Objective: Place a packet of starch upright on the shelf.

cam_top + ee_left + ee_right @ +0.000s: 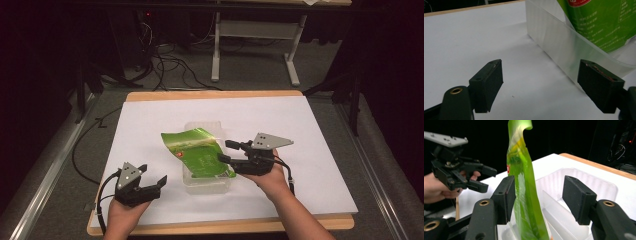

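Green pouch (198,153), one, clear tub (206,181), one, tongs, two

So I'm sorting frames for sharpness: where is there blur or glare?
High view: glare on the green pouch top, dark surroundings. Left gripper view: pouch print soft, jaws sharp. Right gripper view: pouch top smeared and overexposed; left gripper slightly soft.

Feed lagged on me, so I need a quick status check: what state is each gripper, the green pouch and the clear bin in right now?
Left gripper: open, empty, beside the bin.
Right gripper: open, jaws either side of the pouch, not clamped.
Green pouch: inside the bin, standing on edge, its top sticking out above the rim.
Clear plastic bin: upright on the white table, lidless.
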A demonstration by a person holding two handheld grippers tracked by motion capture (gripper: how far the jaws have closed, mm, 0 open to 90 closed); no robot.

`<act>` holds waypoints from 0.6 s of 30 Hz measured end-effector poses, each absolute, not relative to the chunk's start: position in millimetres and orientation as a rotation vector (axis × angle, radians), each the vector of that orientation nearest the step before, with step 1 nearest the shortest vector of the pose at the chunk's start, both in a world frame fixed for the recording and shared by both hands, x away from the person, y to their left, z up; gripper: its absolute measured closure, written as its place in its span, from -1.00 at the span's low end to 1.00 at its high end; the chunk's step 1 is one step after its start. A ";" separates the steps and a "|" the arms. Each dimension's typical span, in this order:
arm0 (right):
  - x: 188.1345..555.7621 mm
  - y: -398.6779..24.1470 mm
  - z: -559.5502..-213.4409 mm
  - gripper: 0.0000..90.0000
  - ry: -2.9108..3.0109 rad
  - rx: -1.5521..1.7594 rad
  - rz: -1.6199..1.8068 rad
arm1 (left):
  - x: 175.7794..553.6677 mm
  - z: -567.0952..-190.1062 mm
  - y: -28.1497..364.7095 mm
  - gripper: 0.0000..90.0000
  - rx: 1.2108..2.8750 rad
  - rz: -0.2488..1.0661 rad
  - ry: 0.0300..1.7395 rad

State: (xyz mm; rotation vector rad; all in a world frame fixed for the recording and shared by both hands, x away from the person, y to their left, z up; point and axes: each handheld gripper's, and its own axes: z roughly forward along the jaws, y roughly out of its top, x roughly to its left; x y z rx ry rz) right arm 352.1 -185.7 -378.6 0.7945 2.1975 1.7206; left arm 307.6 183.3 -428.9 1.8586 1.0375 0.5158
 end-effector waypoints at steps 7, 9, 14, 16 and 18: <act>343.9 -206.0 -383.6 0.00 2.150 0.879 1.664 | 310.1 -429.9 178.5 -0.47 1.858 0.480 1.024; 343.5 -211.4 -384.9 0.02 2.136 0.901 1.634 | 312.1 -430.5 177.9 -0.44 1.862 0.475 1.019; 345.2 -223.5 -389.5 0.09 2.100 0.963 1.587 | 316.5 -431.4 177.2 -0.31 1.848 0.464 1.023; 348.0 -229.1 -395.9 0.15 2.090 1.020 1.555 | 319.0 -431.5 177.8 -0.16 1.827 0.448 1.031; 347.8 -230.3 -397.3 0.16 2.084 1.040 1.548 | 320.9 -432.8 177.7 -0.07 1.819 0.432 1.041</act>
